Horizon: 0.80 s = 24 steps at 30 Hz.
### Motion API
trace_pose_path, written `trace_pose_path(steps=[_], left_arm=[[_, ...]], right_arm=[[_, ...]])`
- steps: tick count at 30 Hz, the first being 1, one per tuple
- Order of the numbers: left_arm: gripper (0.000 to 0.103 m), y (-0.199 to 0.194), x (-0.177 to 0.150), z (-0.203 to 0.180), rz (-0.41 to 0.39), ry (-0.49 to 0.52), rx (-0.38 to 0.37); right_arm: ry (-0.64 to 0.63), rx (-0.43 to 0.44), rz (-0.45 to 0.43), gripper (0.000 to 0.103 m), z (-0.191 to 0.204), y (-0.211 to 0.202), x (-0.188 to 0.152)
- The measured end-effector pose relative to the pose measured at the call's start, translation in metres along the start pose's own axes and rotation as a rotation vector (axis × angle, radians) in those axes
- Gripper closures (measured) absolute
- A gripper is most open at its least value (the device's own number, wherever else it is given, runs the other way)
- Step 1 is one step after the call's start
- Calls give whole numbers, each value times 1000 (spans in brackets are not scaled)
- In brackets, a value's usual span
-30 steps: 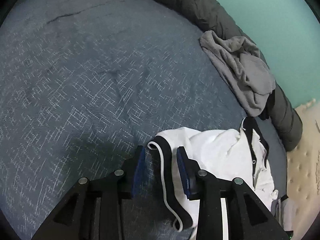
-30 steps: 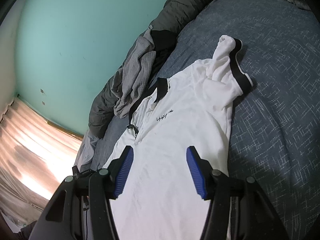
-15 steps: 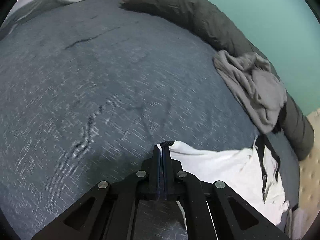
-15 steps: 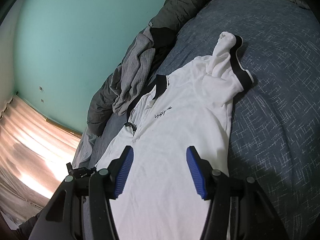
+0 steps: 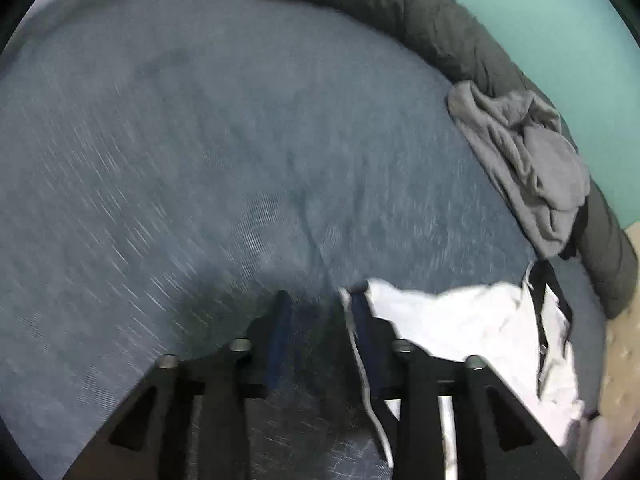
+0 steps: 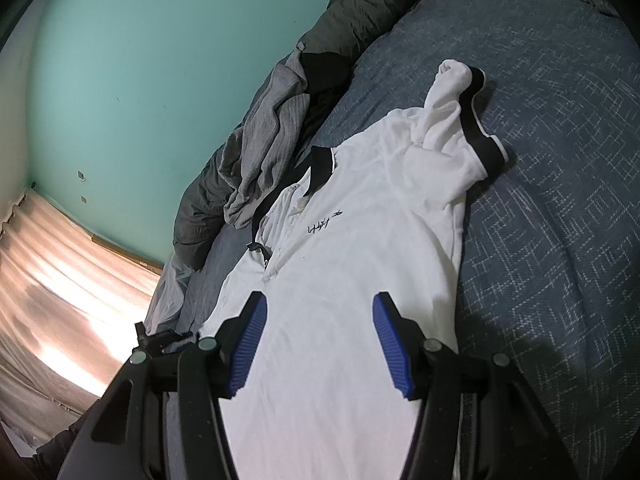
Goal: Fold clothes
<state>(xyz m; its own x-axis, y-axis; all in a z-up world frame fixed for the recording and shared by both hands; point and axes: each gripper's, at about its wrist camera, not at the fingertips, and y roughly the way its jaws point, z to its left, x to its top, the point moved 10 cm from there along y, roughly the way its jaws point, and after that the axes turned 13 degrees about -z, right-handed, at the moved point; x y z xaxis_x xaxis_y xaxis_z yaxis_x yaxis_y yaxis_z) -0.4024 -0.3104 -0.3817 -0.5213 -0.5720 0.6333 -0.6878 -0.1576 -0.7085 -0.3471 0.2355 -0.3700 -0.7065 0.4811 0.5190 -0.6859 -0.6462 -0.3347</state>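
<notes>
A white polo shirt (image 6: 360, 240) with black collar and black sleeve cuffs lies face up on the blue-grey bed cover (image 6: 560, 220). Its far sleeve (image 6: 464, 112) is bunched up. My right gripper (image 6: 320, 332) is open and empty, hovering over the shirt's lower body. In the blurred left wrist view, my left gripper (image 5: 320, 316) is open just above the bed cover (image 5: 200, 160). The shirt's black-cuffed sleeve (image 5: 356, 320) lies against its right finger, and the rest of the shirt (image 5: 460, 320) spreads to the right.
A crumpled grey garment (image 5: 532, 168) lies on a dark rolled duvet (image 5: 420, 12) along the teal wall; both show in the right wrist view (image 6: 264, 148). A light curtain (image 6: 60, 300) hangs at the left.
My left gripper was shut on the sleeve cuff half a second ago and has since opened, letting the cuff go. The right gripper has stayed open over the shirt.
</notes>
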Motion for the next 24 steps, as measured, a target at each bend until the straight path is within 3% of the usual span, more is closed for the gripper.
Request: trace_pose_path(steps=[3, 6, 10, 15, 24], left_arm=[[65, -8, 18, -26, -55, 105, 5], [65, 5, 2, -76, 22, 221, -104], [65, 27, -23, -125, 68, 344, -158], [65, 52, -47, -166, 115, 410, -189], [65, 73, -49, -192, 130, 441, -196]], right_arm=[[-4, 1, 2, 47, 1, 1, -1], [-8, 0, 6, 47, 1, 2, -2], [-10, -4, 10, 47, -1, 3, -1], [-6, -9, 13, 47, -6, 3, 0], [2, -11, 20, 47, -10, 5, -1]])
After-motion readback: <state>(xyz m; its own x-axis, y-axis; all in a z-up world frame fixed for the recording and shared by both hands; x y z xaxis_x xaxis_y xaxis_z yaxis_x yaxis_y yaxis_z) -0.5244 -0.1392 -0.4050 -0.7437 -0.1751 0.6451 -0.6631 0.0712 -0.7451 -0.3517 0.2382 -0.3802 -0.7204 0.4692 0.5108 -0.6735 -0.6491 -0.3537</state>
